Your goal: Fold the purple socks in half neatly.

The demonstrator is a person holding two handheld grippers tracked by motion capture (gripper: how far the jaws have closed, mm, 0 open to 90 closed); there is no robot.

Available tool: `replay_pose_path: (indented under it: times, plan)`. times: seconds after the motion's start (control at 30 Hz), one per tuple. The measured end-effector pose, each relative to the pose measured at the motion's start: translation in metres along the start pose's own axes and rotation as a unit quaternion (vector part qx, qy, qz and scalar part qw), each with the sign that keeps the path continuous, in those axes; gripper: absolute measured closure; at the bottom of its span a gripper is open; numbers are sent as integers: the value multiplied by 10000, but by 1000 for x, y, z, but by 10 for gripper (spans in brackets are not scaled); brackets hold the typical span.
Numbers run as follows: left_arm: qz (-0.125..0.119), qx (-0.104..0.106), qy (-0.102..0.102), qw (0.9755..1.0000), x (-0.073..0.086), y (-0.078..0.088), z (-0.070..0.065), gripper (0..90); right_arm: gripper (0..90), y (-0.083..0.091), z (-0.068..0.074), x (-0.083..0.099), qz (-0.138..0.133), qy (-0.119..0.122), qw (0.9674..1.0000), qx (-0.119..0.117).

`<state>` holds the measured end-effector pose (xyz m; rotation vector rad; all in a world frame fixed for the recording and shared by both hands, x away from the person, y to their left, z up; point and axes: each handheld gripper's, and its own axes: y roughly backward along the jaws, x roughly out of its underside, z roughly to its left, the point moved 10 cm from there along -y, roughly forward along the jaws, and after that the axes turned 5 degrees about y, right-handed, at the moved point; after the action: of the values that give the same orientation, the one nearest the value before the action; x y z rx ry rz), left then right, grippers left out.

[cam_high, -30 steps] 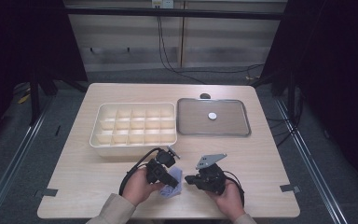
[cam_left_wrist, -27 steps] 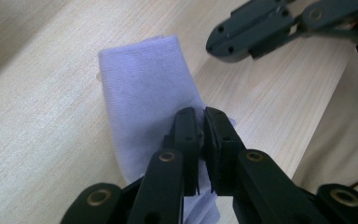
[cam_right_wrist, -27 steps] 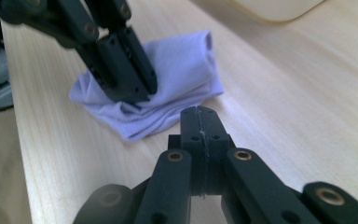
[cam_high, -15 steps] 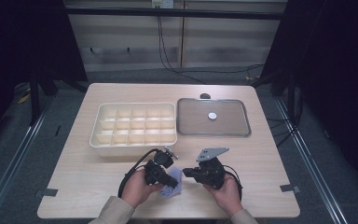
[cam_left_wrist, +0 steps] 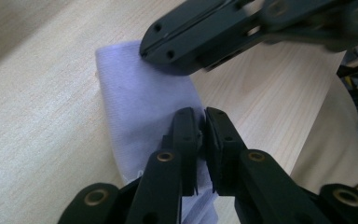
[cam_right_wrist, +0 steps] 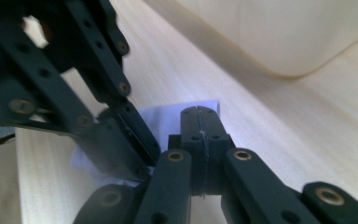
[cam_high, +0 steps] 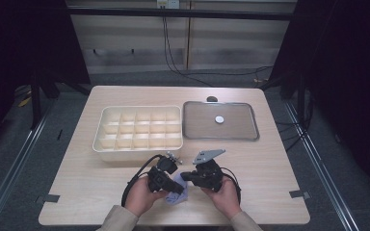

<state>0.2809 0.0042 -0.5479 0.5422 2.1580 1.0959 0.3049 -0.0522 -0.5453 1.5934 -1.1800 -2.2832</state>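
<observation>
On the wooden table [cam_high: 270,159] a cream divided box [cam_high: 139,131] sits beside a metal tray [cam_high: 197,120] that holds a small white disc [cam_high: 219,119]. Near the front edge both hands work a pale lilac cloth [cam_left_wrist: 140,112] lying on the table. The left gripper [cam_left_wrist: 201,122] pinches one edge of it, while the right gripper [cam_right_wrist: 199,122] is fully closed, apparently on another edge, though the cloth between its jaws is hard to make out.
</observation>
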Motion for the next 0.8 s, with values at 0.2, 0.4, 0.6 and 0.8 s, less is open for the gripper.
replay_pose_path:
  times: [0.2,0.4,0.6,0.8]
  plan:
    - [-98,23,23,9999,0,1,-1,774,900,-8,0,6,152,-29,9999,-34]
    - [-51,0,-25,10000,0,5,-5,689,900,-8,2,7,190,51,9998,1]
    - [-197,-87,-19,9998,-6,22,-4,642,900,-7,1,7,155,59,9999,6]
    - [-233,-305,47,9993,-9,32,4,746,900,-6,1,7,151,50,9999,-4]
